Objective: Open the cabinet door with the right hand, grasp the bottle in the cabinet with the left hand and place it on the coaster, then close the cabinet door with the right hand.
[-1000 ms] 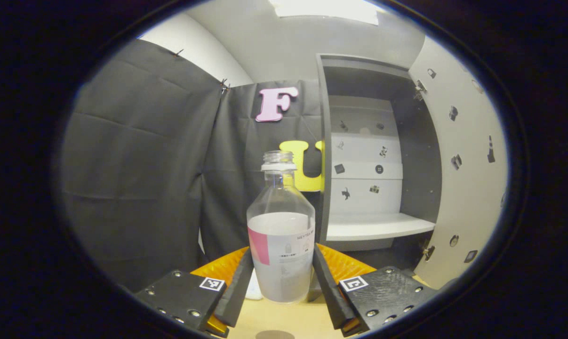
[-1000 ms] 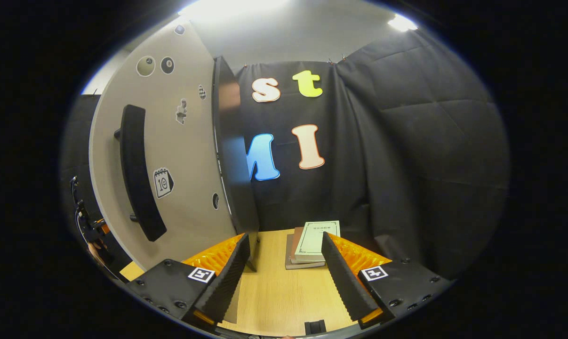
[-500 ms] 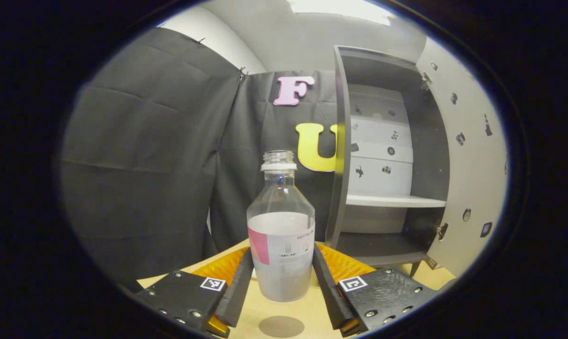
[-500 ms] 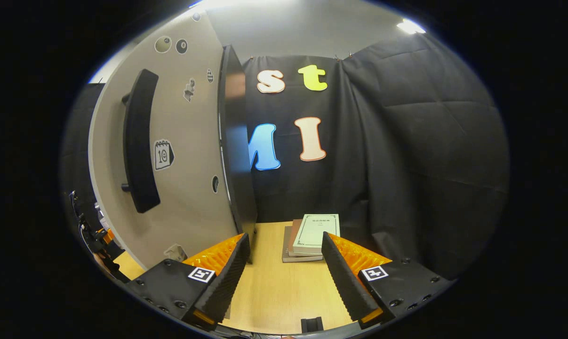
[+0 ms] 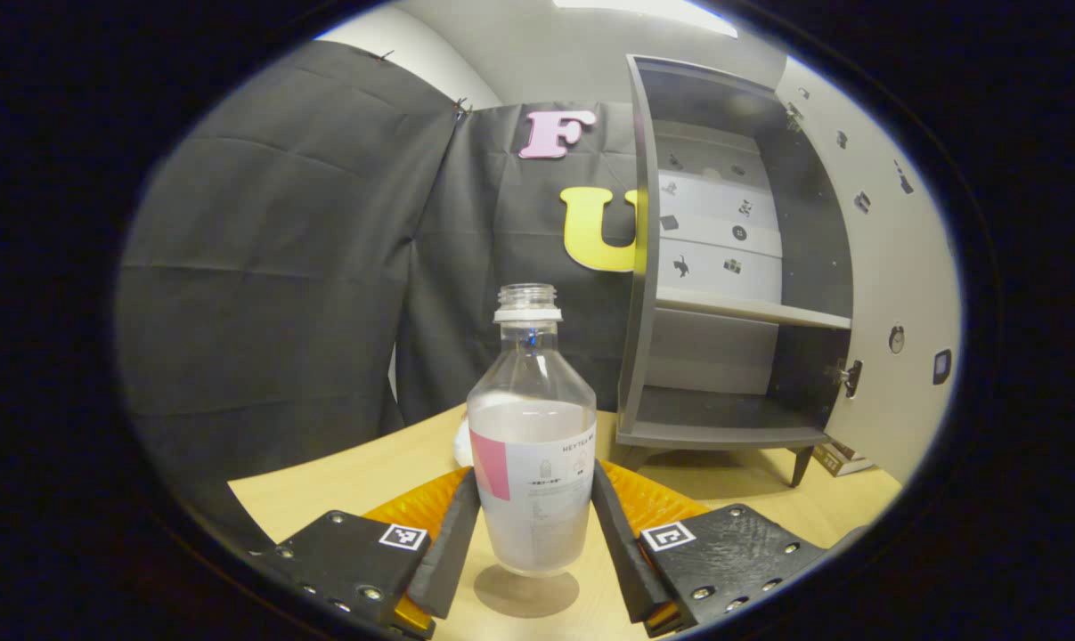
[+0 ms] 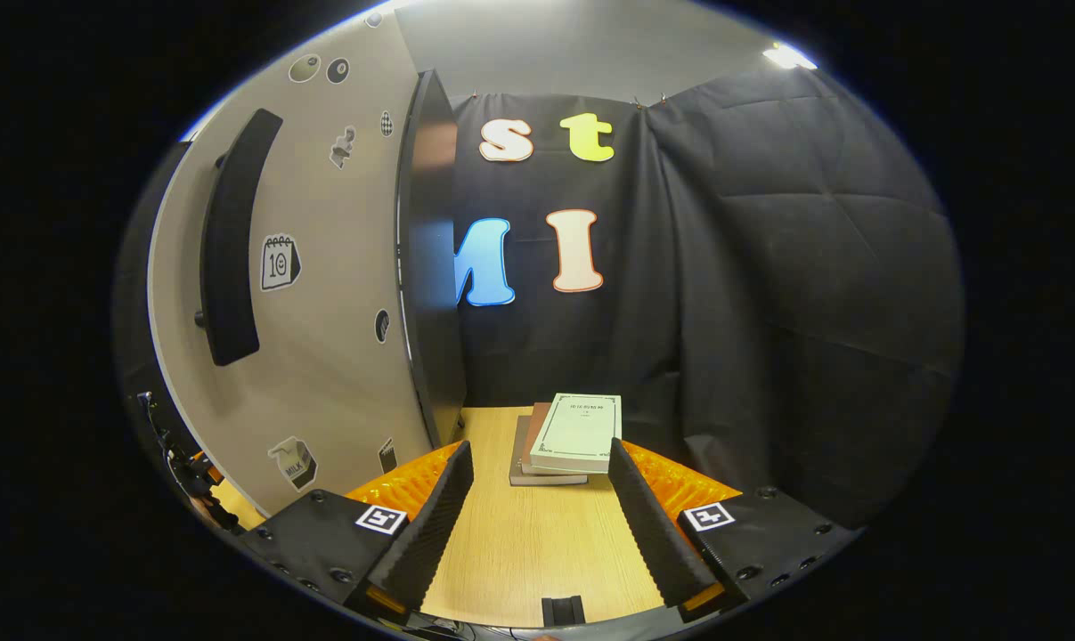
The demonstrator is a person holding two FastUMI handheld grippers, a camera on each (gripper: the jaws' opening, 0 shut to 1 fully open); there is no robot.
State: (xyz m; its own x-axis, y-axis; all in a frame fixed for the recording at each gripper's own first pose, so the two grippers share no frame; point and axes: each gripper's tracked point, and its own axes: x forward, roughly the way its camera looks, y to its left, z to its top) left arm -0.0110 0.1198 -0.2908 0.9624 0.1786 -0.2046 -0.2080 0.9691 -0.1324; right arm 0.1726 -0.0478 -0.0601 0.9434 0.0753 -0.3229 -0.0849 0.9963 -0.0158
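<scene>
Bottle [image 5: 532, 463] in left gripper [image 5: 532, 534]; cabinet door [image 6: 314, 294] open

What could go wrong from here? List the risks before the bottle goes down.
1. The clear plastic bottle, half full and uncapped, is clamped low by the left gripper; any tilt may spill liquid.
2. It hangs just above the round brown coaster; an early release off centre could tip it.
3. The grey cabinet door stands open beside the empty right gripper, which must clear the stacked books.
</scene>
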